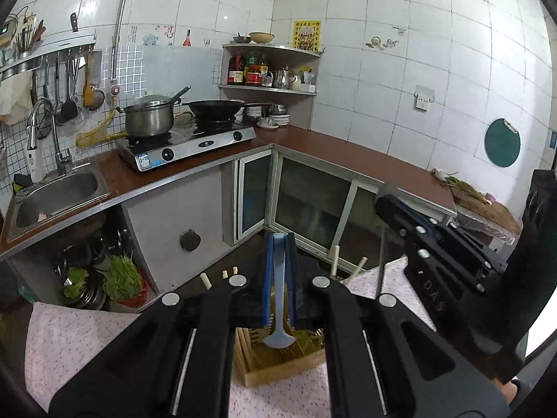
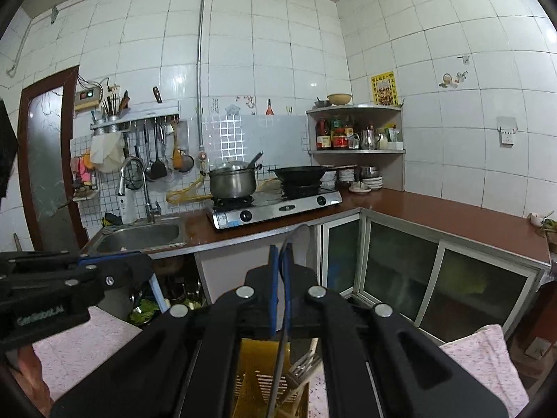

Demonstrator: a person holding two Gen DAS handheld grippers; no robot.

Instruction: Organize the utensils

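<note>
We hold two utensils, one per gripper. Our left gripper (image 1: 279, 240) is clamped tight on a pale spoon (image 1: 278, 327), whose bowl hangs at six o'clock over the wooden organizer tray (image 1: 275, 371). Our right gripper (image 2: 280, 252) is pinched shut on a slim grey metal utensil (image 2: 285, 313) above the yellow rack (image 2: 259, 365). At five o'clock of that handle lies one fork (image 2: 306, 365). Each narrow handle could pivot or slip, missing its compartment. We count at least five chopstick ends (image 1: 206, 280).
</note>
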